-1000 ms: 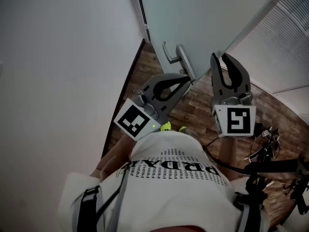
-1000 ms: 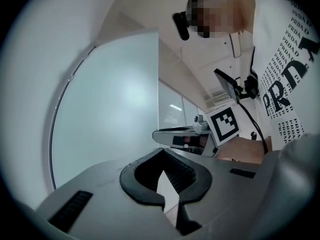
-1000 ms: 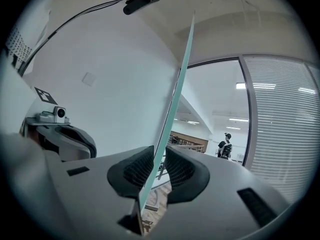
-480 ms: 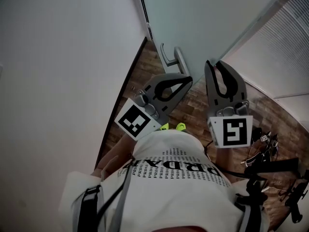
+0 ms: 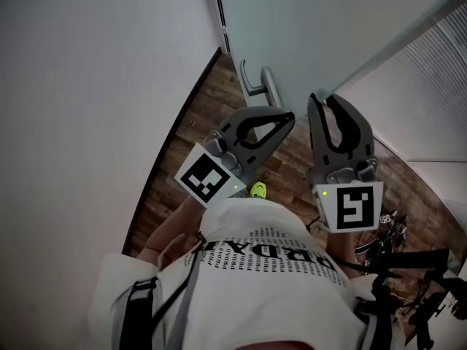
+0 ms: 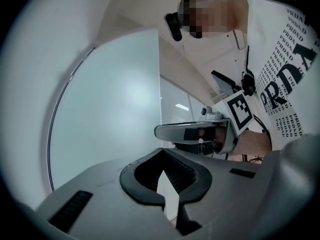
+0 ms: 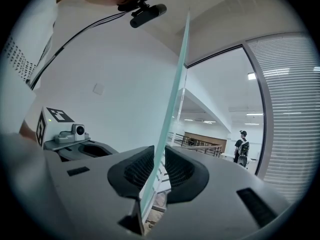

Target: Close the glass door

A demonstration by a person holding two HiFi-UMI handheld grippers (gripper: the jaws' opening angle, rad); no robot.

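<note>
The frosted glass door [image 5: 306, 20] stands ajar, its metal lever handle [image 5: 252, 86] near the free edge. My right gripper [image 5: 325, 99] sits astride that edge. In the right gripper view the thin green glass edge [image 7: 175, 84] runs down between the two pads of the right gripper [image 7: 159, 151], which are shut on it. My left gripper [image 5: 290, 117] is shut and empty, its tip just below the handle and beside the door. From the left gripper view [image 6: 162, 151] the door panel [image 6: 110, 109] fills the left side.
A white wall [image 5: 87, 86] is close on the left, with a strip of wooden floor [image 5: 197, 122] between it and the door. A window with slatted blinds [image 5: 438, 64] is on the right. Black cables and gear [image 5: 408, 268] lie at lower right. A person [image 7: 242, 146] stands far beyond the door.
The door and its handle have swung up and left toward the wall. Both grippers have gone along with it, the right one staying on the door's edge.
</note>
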